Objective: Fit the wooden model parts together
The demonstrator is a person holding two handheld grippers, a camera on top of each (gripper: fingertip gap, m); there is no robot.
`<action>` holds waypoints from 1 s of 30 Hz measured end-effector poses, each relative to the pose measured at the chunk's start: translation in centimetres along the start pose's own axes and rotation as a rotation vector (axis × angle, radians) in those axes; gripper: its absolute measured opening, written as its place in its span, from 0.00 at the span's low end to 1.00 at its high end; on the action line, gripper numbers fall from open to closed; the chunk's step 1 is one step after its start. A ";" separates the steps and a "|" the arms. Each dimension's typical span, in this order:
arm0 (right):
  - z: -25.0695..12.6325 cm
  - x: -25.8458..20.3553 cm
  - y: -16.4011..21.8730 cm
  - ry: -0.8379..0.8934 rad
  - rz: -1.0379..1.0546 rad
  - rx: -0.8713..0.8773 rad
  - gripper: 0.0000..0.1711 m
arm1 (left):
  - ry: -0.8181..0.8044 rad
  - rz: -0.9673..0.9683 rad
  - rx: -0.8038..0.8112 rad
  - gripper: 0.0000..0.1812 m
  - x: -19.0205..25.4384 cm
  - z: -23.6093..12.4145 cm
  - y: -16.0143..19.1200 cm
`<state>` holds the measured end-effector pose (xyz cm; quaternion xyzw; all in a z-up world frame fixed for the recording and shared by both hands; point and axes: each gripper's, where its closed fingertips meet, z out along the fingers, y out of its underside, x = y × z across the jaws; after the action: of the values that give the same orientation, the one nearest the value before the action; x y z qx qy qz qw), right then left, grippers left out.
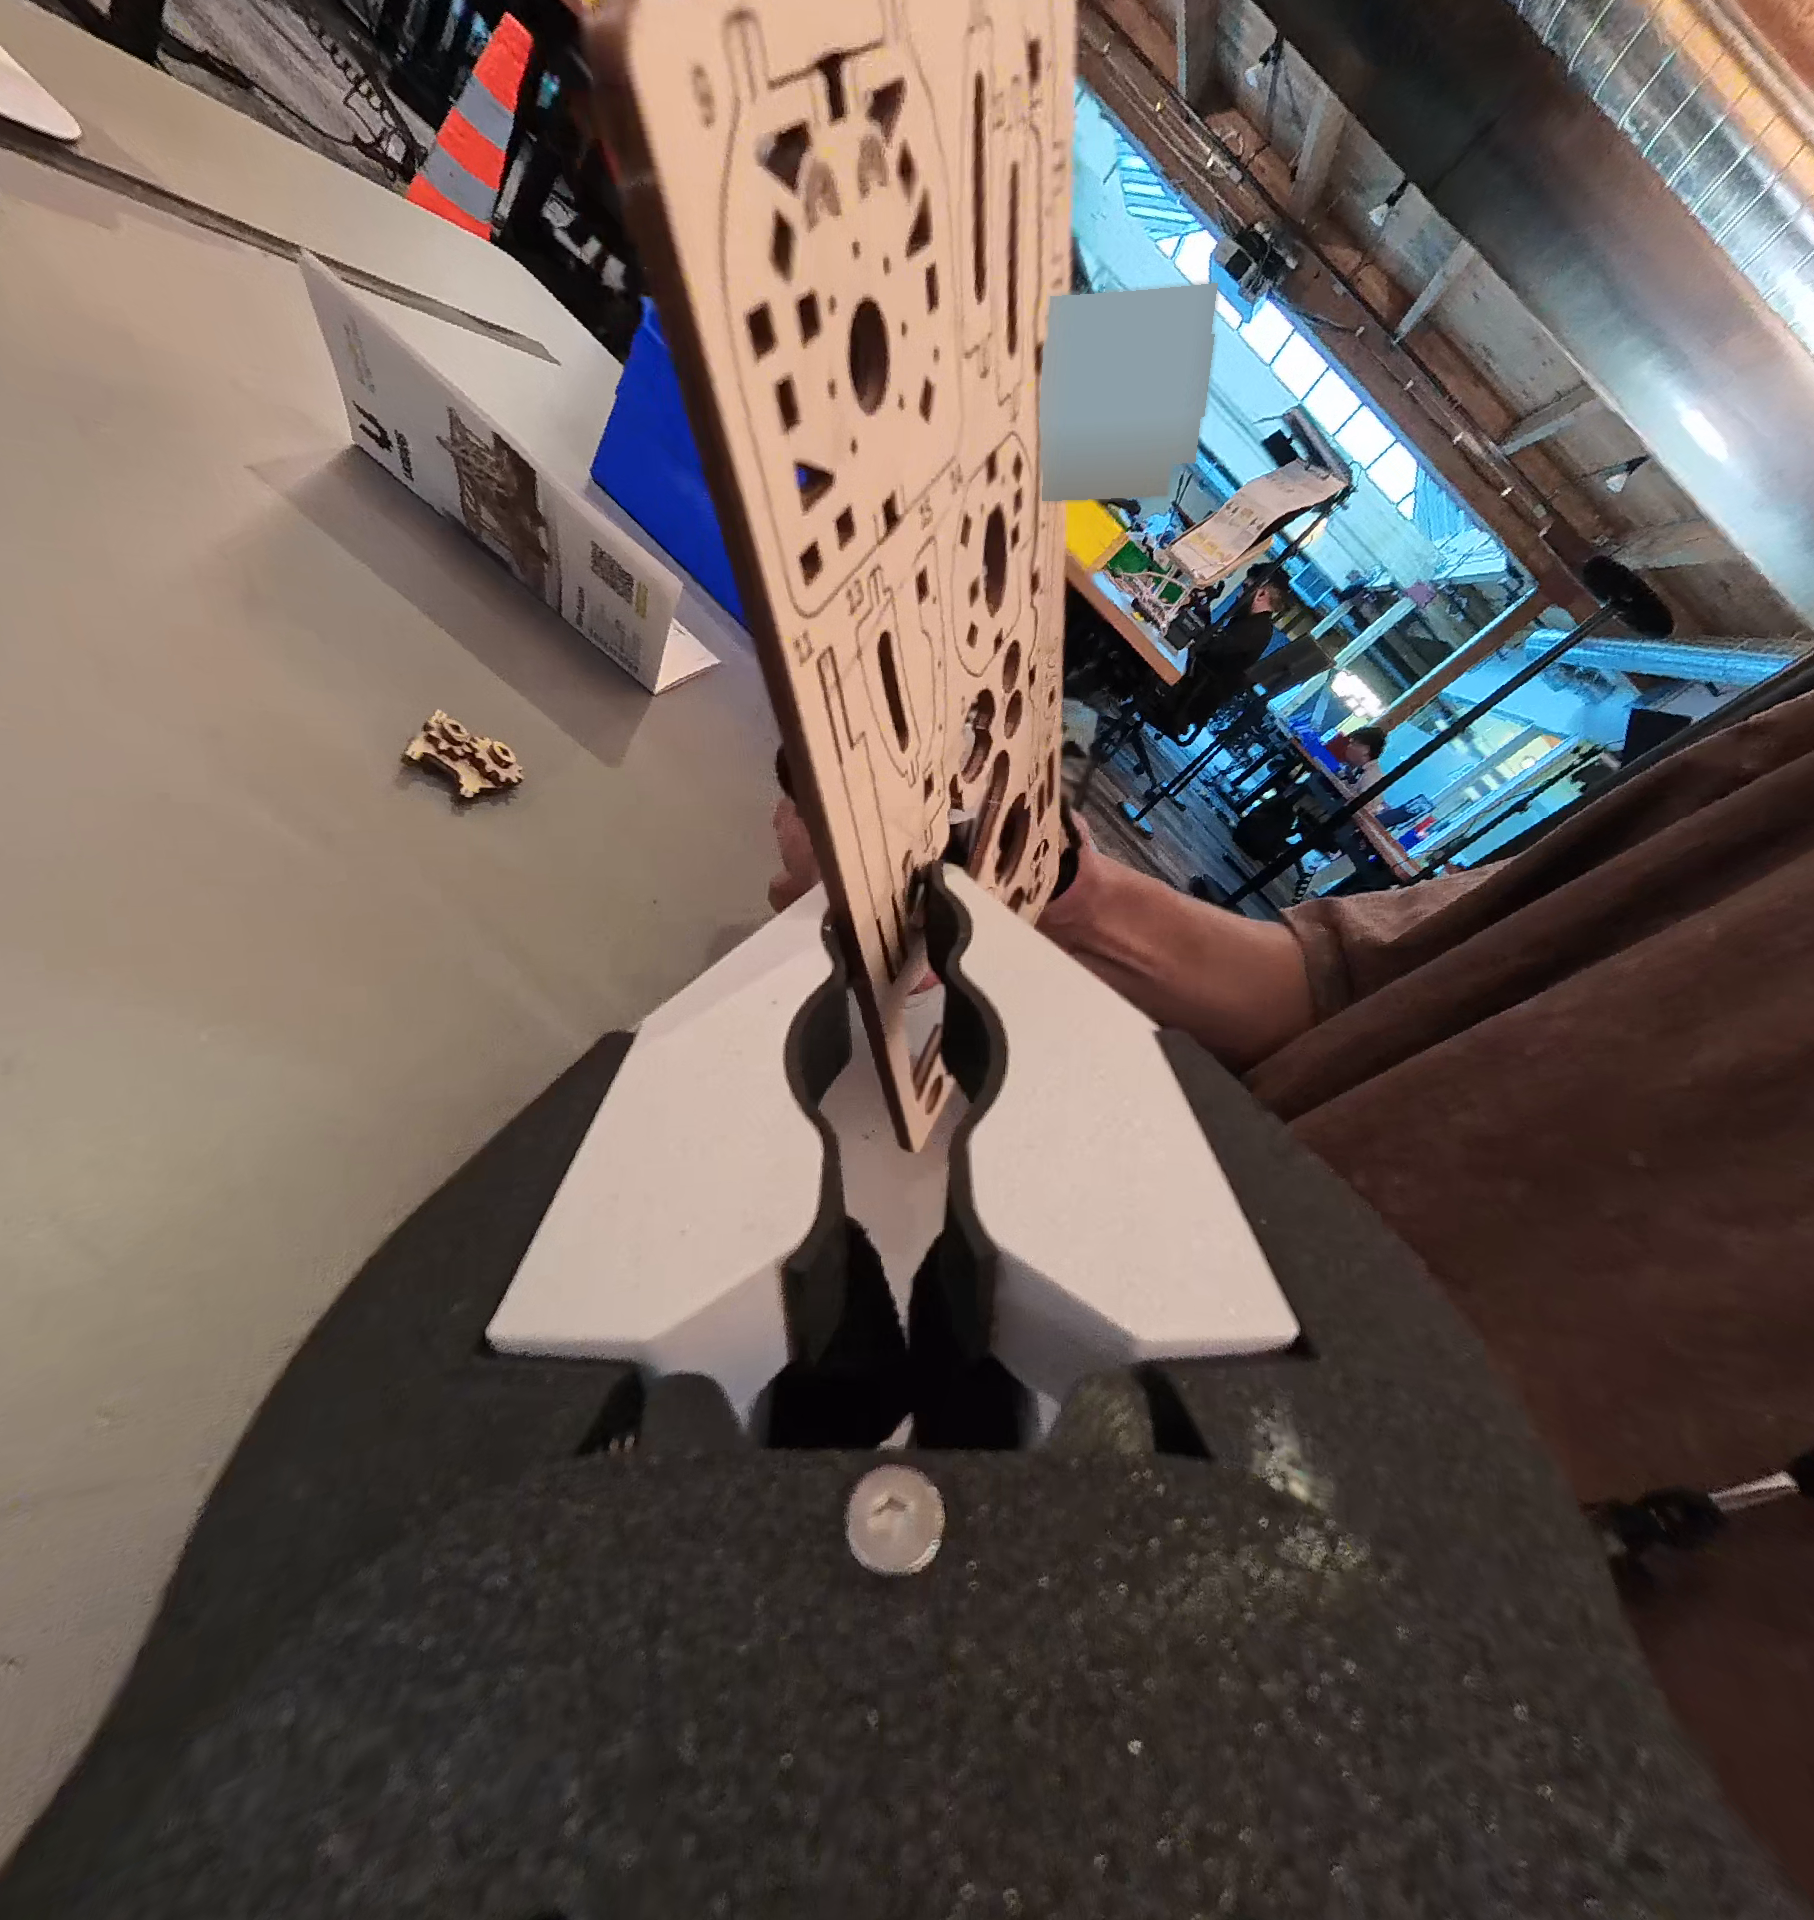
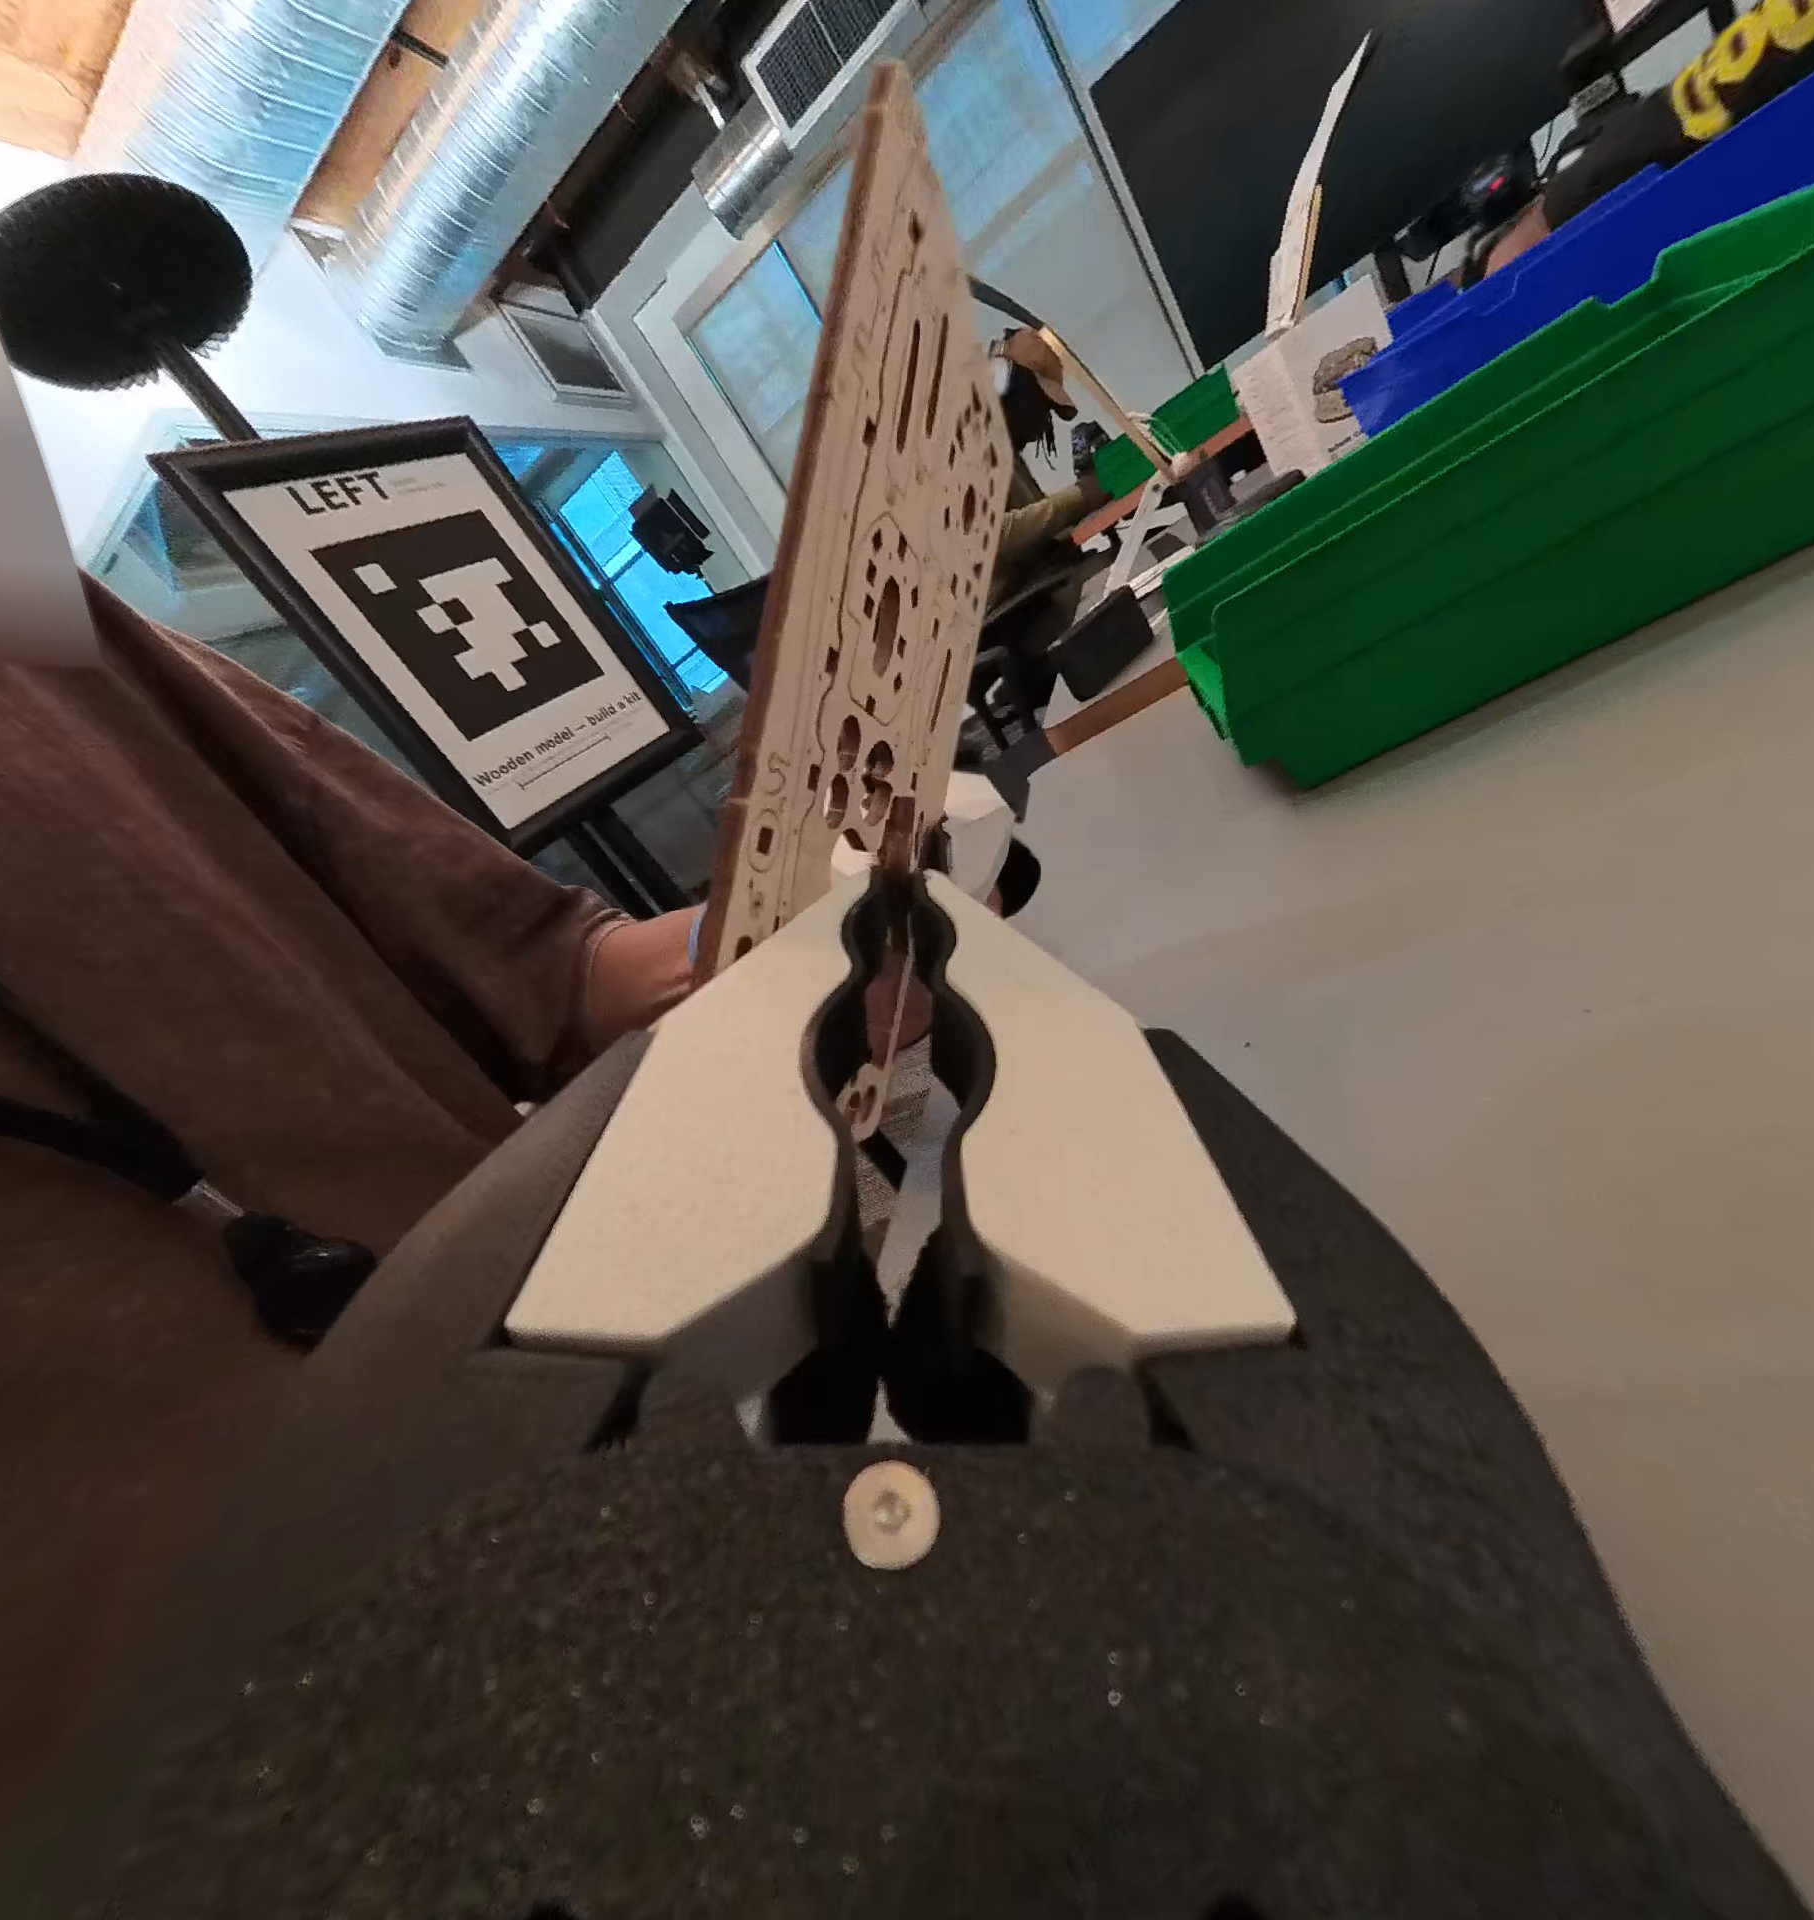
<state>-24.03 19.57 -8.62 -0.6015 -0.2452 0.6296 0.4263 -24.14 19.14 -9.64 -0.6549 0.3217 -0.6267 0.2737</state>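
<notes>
A laser-cut wooden parts sheet [image 1: 861, 260] stands upright. My left gripper [image 1: 918, 904] is shut on its lower edge and holds it above the grey table [image 1: 207, 1039]. The sheet also shows in the right wrist view [image 2: 861, 665], just beyond my right gripper [image 2: 898, 883]. That gripper is shut on a thin small wooden part [image 2: 877, 1049] at the sheet's lower corner; I cannot tell whether the part is free of the sheet. A small assembled wooden gear piece [image 1: 461, 753] lies on the table to the left.
A folded booklet [image 1: 498, 488] stands on the table behind the gear piece, with a blue bin [image 1: 664, 457] past it. Green bins [image 2: 1505, 540] and blue bins [image 2: 1609, 260] sit at the right. A framed marker sign [image 2: 435, 623] stands at the left. A brown sleeve [image 1: 1505, 987] is close by. The grippers are tip to tip, or close to it. Both grippers' tips are roughly 20 cm from the small assembled wooden gear piece [image 1: 461, 753].
</notes>
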 end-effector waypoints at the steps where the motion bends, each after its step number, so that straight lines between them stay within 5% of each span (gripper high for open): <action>1: -0.1 0.0 -0.1 -0.004 0.010 0.002 0.01 | 0.016 -0.031 0.005 0.05 0.1 0.1 0.0; 6: -0.8 0.2 -1.2 -0.026 0.128 0.096 0.01 | 0.098 -0.187 0.002 0.15 0.8 0.5 0.8; 10: -0.4 0.4 -0.6 0.003 0.112 0.084 0.01 | 0.118 -0.198 0.001 0.04 0.8 0.8 0.9; 21: -0.6 0.2 -0.6 0.073 -0.171 0.071 0.02 | 0.308 -0.343 0.058 0.00 2.9 0.5 0.3; 30: -0.4 0.5 -0.2 0.051 -0.004 0.094 0.02 | 0.293 -0.327 0.099 0.00 2.3 -0.4 -0.5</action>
<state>-23.53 20.05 -8.81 -0.5960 -0.2057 0.6240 0.4617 -24.45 17.72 -7.70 -0.5859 0.2167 -0.7662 0.1506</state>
